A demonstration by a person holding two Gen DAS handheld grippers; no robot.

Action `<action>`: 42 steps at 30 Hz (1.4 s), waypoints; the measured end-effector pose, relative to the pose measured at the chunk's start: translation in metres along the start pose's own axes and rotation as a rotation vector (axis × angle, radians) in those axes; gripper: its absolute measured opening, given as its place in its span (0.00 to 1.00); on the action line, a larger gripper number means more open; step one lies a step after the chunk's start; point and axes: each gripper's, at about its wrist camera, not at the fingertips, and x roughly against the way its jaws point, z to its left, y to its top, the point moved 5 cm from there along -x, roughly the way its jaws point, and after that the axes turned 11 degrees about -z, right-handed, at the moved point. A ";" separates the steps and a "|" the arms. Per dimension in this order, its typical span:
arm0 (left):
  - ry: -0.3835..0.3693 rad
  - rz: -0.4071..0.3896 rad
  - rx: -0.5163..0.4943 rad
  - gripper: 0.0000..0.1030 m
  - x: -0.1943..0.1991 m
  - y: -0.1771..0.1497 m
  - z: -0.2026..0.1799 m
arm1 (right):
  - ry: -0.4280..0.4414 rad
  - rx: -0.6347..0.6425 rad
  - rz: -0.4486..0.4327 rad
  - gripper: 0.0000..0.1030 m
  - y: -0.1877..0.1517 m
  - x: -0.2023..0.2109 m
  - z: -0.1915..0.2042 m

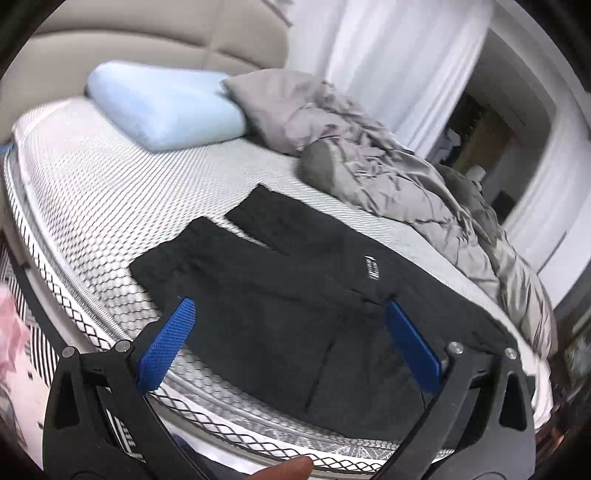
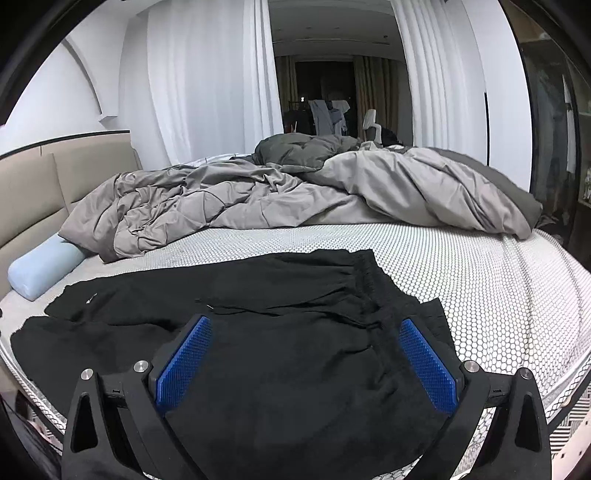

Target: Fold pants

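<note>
Black pants [image 1: 280, 295] lie spread flat on the mattress [image 1: 92, 192] near its front edge, both legs pointing toward the pillow end. A small white logo [image 1: 371, 266] shows on one leg. My left gripper [image 1: 288, 314] is open, its blue pads [image 1: 166, 343] wide apart above the leg part, holding nothing. In the right wrist view the pants [image 2: 295, 350] show their gathered waistband [image 2: 373, 284] at the right. My right gripper [image 2: 304, 328] is open and empty, hovering over the waist and seat area.
A light blue pillow [image 1: 166, 107] lies at the head of the bed by the beige headboard [image 1: 155, 33]. A crumpled grey duvet [image 2: 295, 195] covers the far half of the mattress [image 2: 480, 280]. White curtains [image 2: 207, 81] hang behind.
</note>
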 end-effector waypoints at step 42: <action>0.061 0.133 0.164 0.09 -0.070 -0.019 0.093 | 0.219 -0.647 0.111 1.00 -0.096 0.007 -0.119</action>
